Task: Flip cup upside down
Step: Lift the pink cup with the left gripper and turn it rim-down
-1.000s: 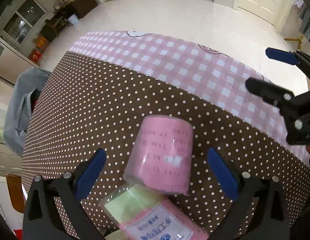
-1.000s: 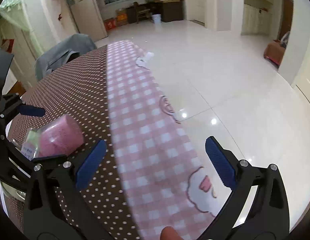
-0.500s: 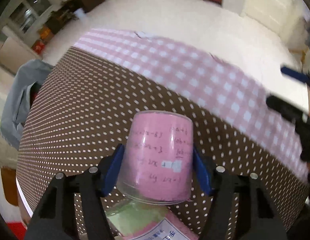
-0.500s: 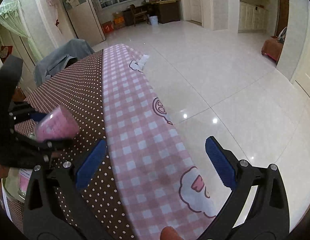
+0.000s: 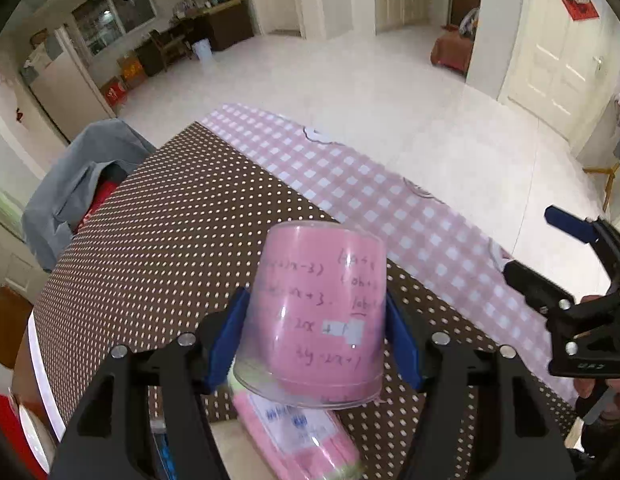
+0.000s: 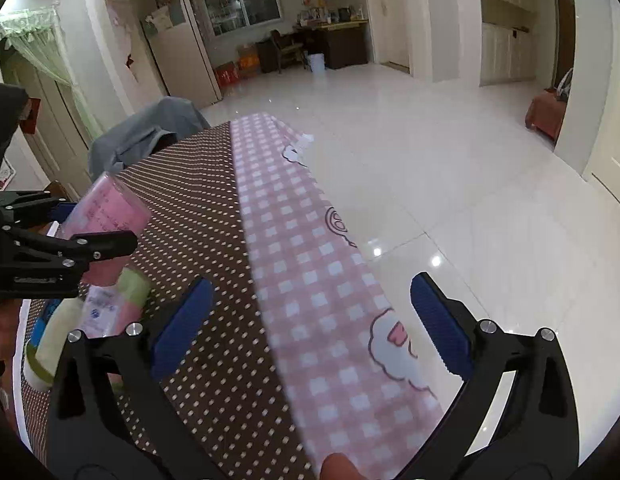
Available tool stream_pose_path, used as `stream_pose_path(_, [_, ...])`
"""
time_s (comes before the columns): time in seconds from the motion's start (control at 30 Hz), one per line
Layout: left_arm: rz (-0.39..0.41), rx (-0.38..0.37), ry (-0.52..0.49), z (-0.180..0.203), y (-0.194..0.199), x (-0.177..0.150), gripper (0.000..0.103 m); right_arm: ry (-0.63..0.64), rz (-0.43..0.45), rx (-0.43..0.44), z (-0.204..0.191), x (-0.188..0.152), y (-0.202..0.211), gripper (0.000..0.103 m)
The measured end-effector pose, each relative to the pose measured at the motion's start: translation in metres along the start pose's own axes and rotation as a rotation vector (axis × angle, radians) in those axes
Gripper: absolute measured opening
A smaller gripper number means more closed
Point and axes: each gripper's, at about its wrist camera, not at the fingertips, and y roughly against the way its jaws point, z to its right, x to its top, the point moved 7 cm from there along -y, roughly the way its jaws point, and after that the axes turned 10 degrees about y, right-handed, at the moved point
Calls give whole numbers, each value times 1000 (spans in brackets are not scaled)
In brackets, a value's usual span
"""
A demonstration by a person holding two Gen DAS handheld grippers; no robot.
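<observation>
The clear plastic cup (image 5: 318, 316) was clamped between the two blue pads (image 5: 226, 344) of the left gripper (image 5: 316, 340), above the brown dotted tablecloth (image 5: 170, 240). Inside the cup sat a pink paper lining with handwritten formulas on it; nothing else was visible in it. Its closed base pointed up and away from the camera, and its wide rim pointed down toward a pink and green packet (image 5: 298, 432) with a white label, which lay on the table just below the cup. Whether the rim touched the packet could not be told.

The right wrist view showed the same cup (image 6: 106, 216) from the side, tilted, with the black finger (image 6: 90, 246) of the left gripper across it. This view also showed the right gripper (image 6: 310, 320) with its jaws wide apart and holding nothing, above the pink checked border (image 6: 310, 280) of the cloth, well apart from the cup. The left wrist view showed the right gripper (image 5: 550, 248) only partly, at the right edge of the frame. A grey cloth (image 5: 78, 176) hung over a chair beyond the far end of the table.
</observation>
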Motion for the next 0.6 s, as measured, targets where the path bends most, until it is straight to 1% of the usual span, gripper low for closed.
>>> stream_pose_path(0.07, [25,1,17,1,14,-6,65,13,14,7,-7,-2,10,97])
stream_pose_path(0.2, [85,5,56,-1,47,-32,65,44,47,28,-26,-11,31,97])
stream_pose_path(0.27, [106,7,71,-3,57,-44,65,63,54,36,-35,-18,38,97])
stream_pose_path(0.37, [129,5,95,-3,73,-71,65,96,64,58,-51,-31,51,97])
stream_pose_path(0.4, [137,9,104,-3,79,-84,65,105,69,64,-56,-37,56,97])
stream_pose_path(0.6, [153,27,180,-7,96,-140,65,144,88,102,-79,-70,82,97])
